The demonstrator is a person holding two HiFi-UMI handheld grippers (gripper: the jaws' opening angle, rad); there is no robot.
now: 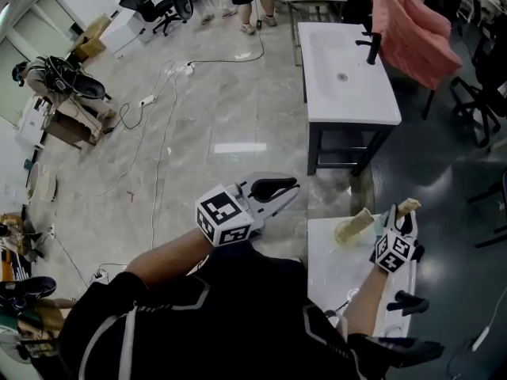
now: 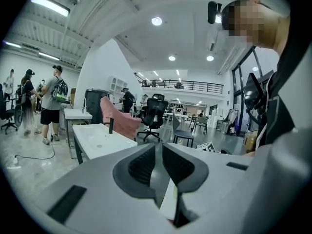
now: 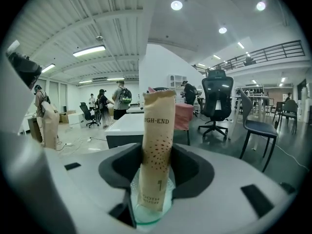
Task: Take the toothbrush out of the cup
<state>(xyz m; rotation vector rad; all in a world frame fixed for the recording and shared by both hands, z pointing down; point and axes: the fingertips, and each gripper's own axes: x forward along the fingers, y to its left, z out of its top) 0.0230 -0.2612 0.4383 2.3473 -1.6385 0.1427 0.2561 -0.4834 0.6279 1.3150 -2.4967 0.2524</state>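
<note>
Closest in, clear cup [image 3: 146, 218] low between right tongs [image 3: 157, 152]; paper-sleeved toothbrush [image 3: 157, 126] standing in it, clamped on 2 sides, likely for pulling straight out. Left tongs [image 2: 157, 147] all but together, empty, held off the counter [image 1: 325, 252], out of the way.

The toothbrush [image 3: 156, 145] stands in the cup [image 3: 146, 219] between the right tongs [image 3: 157, 152], above the right part of the near bench [image 1: 325, 260]. The left tongs [image 1: 289, 187] hang left of that bench, over the floor [image 1: 222, 117]. Farther ahead a basin bench [image 1: 348, 93] carries a tap [image 1: 372, 47], with a chair [image 1: 412, 30] right of it.
</note>
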